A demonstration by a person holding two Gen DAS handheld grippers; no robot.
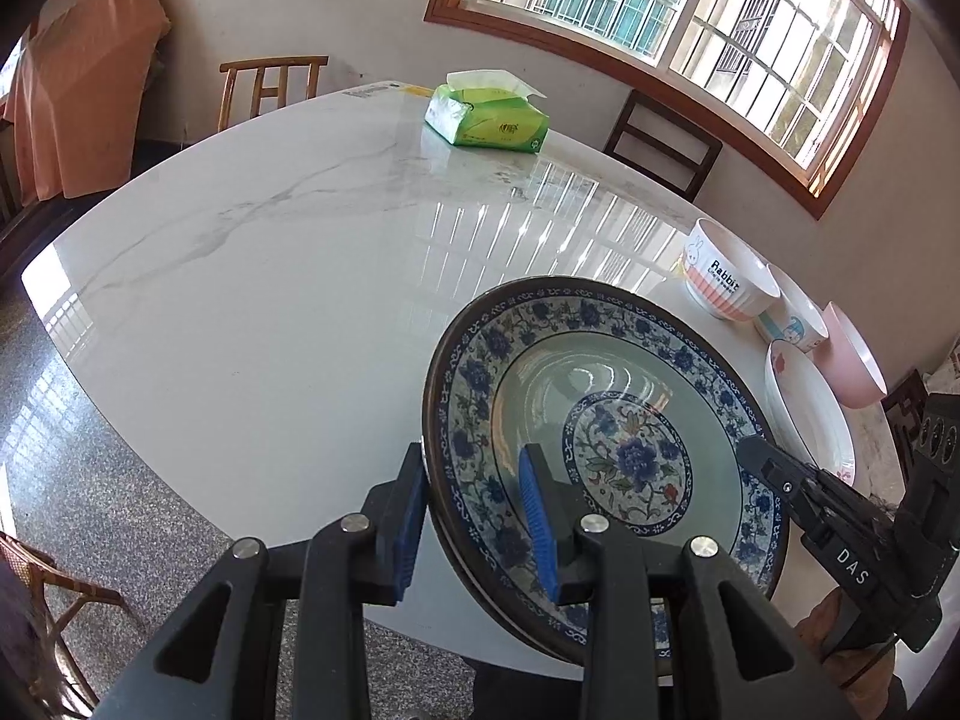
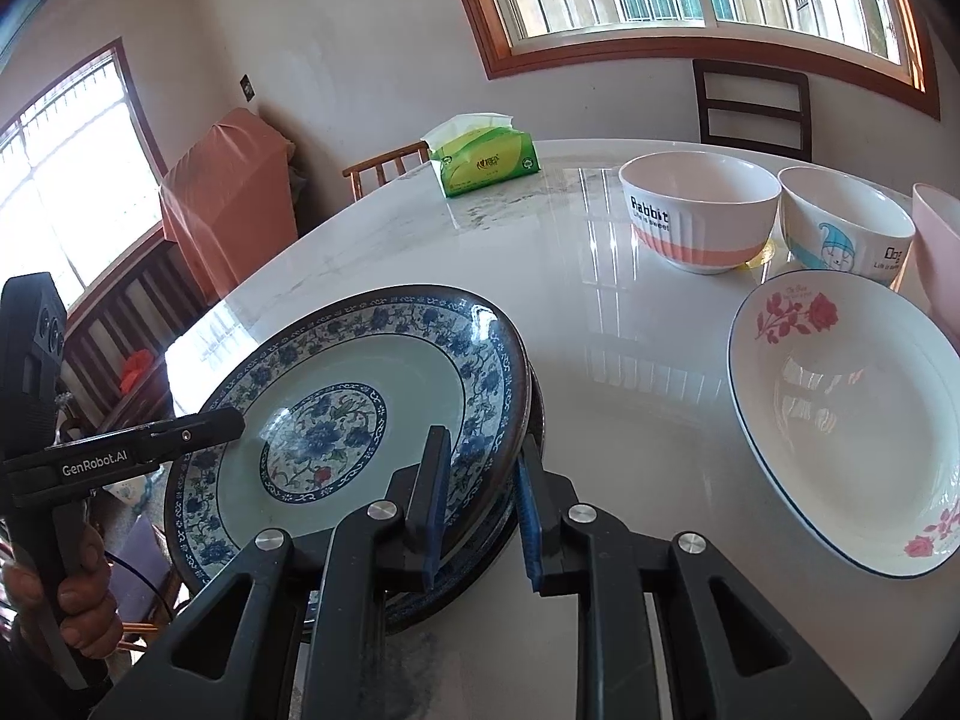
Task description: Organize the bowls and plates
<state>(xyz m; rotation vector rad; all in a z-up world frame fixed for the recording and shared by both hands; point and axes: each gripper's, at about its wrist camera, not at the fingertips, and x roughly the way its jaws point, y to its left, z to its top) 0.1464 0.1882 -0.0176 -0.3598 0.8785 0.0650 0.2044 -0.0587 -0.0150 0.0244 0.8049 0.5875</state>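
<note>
Marble table (image 1: 240, 300) holds a "Rabbit" bowl (image 2: 699, 210); both claws, left (image 1: 474, 531) and right (image 2: 483, 510), pinch the blue plate (image 2: 360, 414).

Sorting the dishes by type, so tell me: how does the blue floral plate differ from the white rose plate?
The blue floral plate has dense blue patterning with a dark rim; the white rose plate is mostly plain with red roses and a thin blue edge. The blue one is tilted, straddled at opposite rims by the left gripper and the right gripper; the rose one lies flat, untouched. Both are round and empty.
</note>
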